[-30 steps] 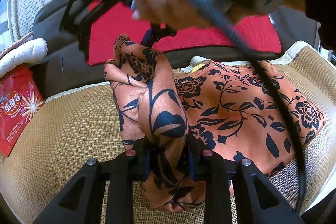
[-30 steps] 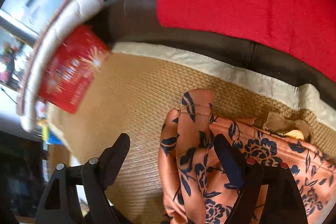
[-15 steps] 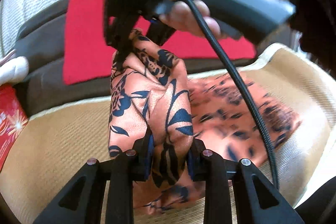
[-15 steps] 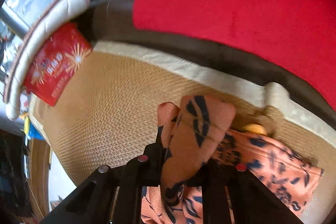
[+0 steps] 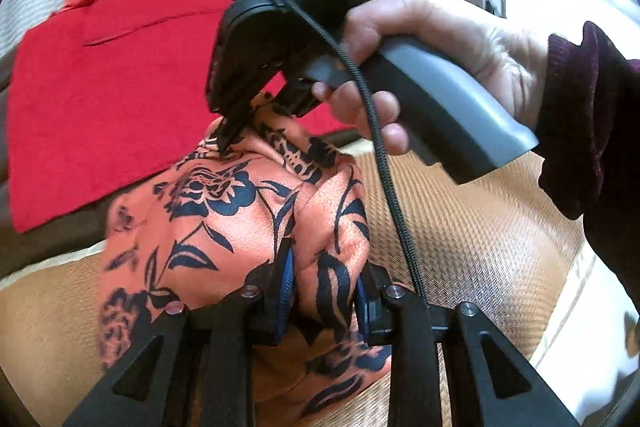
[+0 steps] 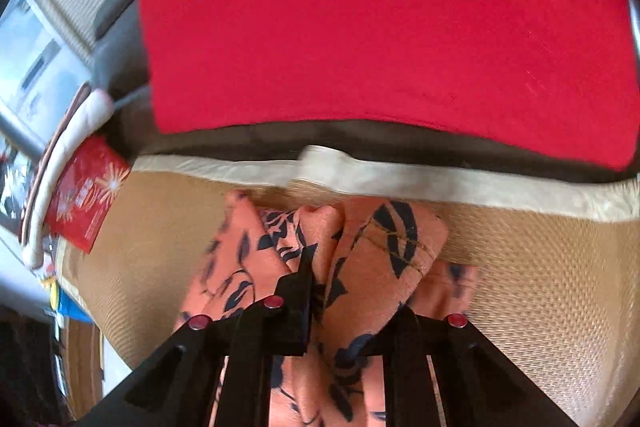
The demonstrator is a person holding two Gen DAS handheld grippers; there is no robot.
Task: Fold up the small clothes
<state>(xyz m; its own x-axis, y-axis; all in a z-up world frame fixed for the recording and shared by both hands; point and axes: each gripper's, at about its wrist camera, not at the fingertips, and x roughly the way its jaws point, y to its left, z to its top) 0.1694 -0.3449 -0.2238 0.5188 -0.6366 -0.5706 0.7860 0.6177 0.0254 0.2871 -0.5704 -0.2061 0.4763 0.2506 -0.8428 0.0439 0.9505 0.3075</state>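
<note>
Floral orange garment [image 5: 224, 227] is now hanging bunched between both hand-held grippers above the woven seat mat [image 5: 480, 227], no longer spread flat. Left hand-held gripper [image 5: 324, 287] is still pinching one fold; right hand-held gripper [image 6: 352, 291], wide open a second ago, is now clamped on another.

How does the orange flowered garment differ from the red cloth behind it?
The orange garment is printed with dark blue flowers; the red cloth is plain. The orange garment is bunched and lifted, pinched by the left gripper and the right gripper; the red cloth lies spread over the seat back, untouched. Both are soft fabric.
</note>
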